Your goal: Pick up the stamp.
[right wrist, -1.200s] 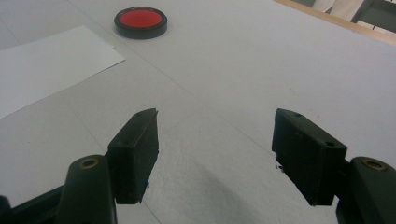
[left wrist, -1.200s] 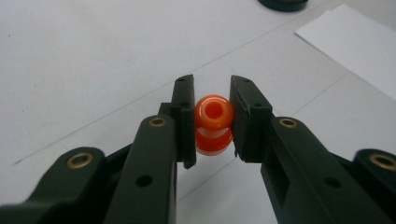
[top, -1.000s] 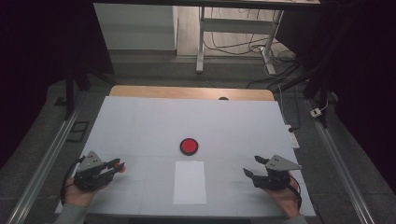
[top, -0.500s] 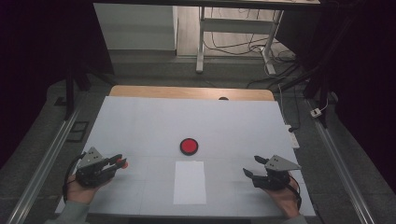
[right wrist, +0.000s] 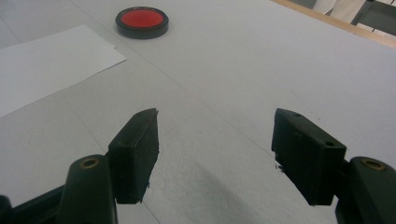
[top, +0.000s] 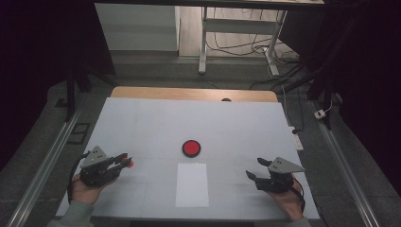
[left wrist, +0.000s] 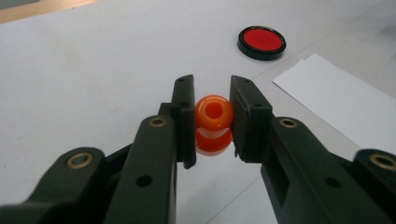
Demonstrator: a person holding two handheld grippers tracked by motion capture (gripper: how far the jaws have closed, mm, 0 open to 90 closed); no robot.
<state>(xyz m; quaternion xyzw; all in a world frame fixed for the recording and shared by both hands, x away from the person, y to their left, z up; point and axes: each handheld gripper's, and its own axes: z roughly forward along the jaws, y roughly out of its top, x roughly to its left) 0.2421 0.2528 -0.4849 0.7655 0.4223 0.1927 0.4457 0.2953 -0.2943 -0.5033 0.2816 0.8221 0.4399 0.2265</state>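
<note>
Since the earlier frame, the left gripper (top: pixel 124 160) has slid slightly toward the lower left, pinching one glossy orange plastic ring-shaped bead (left wrist: pixel 213 112); its hole shows in the left gripper view. Lower right, the right gripper (top: pixel 257 169) rests spread, beside one white paper sheet (top: pixel 192 185) and one red black-rimmed disc (top: pixel 191 148).

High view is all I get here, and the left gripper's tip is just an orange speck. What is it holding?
Observer: An orange bead with a hole through it, clamped between the left gripper's jaws.
Operator: Is the hole hidden by the jaws?
Observer: No, the hole faces that gripper's camera, between the jaws.
Operator: And the right gripper, anything in it?
Observer: Nothing; the right gripper stands open over bare table.
</note>
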